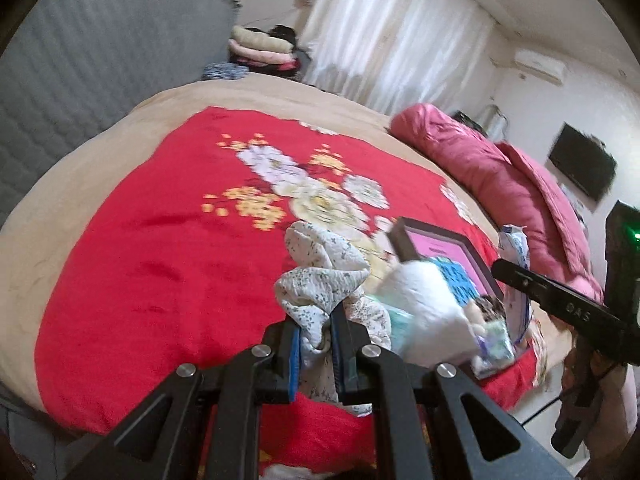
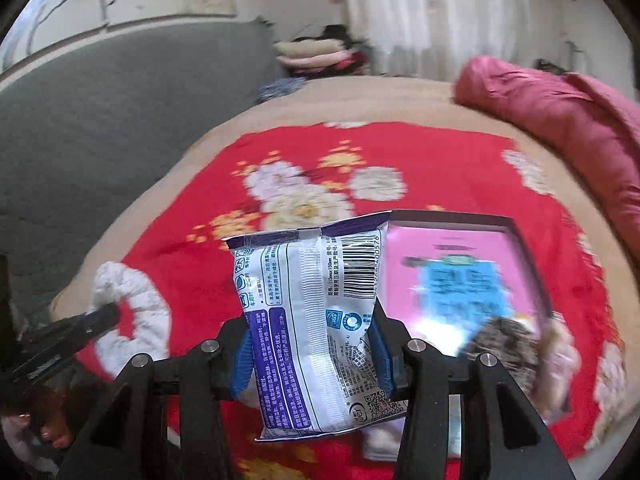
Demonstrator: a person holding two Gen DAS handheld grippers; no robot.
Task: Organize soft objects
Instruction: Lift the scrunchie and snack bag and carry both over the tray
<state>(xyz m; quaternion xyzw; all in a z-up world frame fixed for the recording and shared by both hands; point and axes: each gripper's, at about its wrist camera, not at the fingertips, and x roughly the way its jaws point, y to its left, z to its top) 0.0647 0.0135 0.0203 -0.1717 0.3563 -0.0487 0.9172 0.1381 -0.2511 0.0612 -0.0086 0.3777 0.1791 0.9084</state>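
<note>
Left wrist view, nearest first: left gripper (image 1: 314, 344), black with blue pads, clenched on a crumpled white cloth with small grey-green floral print (image 1: 320, 276), held above the bed. Just beyond, blurred: a white fluffy soft item (image 1: 424, 304) and a dark-framed box with pink and blue lid (image 1: 452, 256). At far right, black arm marked "DAS".

Right wrist view: right gripper (image 2: 312, 354) grasping a white and purple plastic packet (image 2: 308, 320), pads pressed into both sides. Printed on packet: barcode, QR code, dense Chinese text too small to read. Left of it, a white fluffy ring (image 2: 136, 312) at the other gripper's tip.

Underneath, red blanket with white and yellow flowers (image 2: 440, 168) over beige bedding. Farther off: rolled pink quilt (image 1: 500, 172), grey padded headboard (image 1: 80, 80), folded stack of linens (image 1: 260, 50), white curtains (image 1: 400, 28), wall-mounted black screen (image 1: 582, 168).
</note>
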